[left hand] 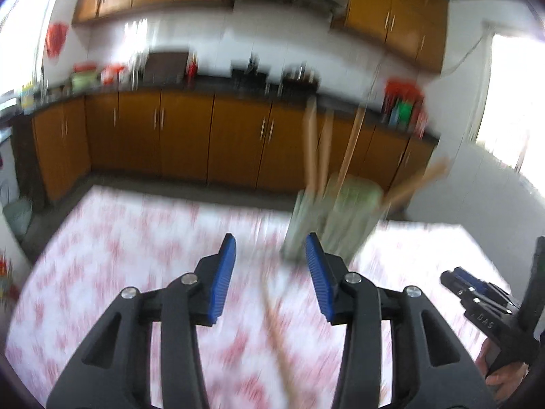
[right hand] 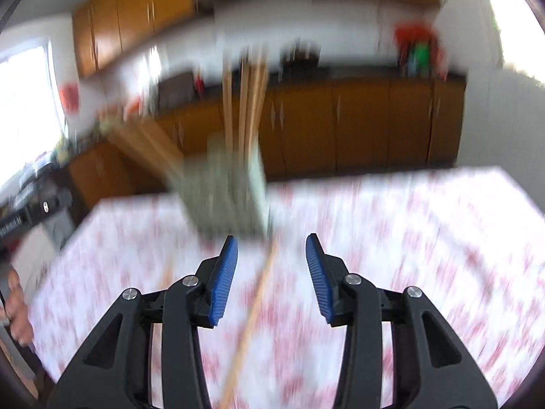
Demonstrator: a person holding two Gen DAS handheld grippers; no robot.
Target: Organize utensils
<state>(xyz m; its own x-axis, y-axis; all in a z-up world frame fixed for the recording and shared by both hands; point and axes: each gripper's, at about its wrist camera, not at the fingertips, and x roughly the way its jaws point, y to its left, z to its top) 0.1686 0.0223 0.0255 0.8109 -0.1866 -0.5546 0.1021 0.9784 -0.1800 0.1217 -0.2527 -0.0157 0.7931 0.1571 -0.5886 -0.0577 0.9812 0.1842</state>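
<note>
Both views are motion-blurred. A pale green utensil holder [left hand: 332,220] stands on the table with several wooden utensils [left hand: 320,146] sticking up out of it; it also shows in the right wrist view [right hand: 226,194]. A wooden chopstick [left hand: 277,327] lies on the tablecloth below my left gripper [left hand: 270,254], which is open and empty, just left of the holder. My right gripper [right hand: 271,254] is open and empty, above a chopstick [right hand: 252,317] that lies on the cloth in front of the holder. The right gripper also appears at the left wrist view's right edge [left hand: 477,293].
The table carries a white cloth with red flowers [left hand: 136,255]. Beyond it run orange kitchen cabinets [left hand: 177,136] under a dark counter with jars and bottles [left hand: 403,109]. A hand shows at the left edge of the right wrist view [right hand: 17,313].
</note>
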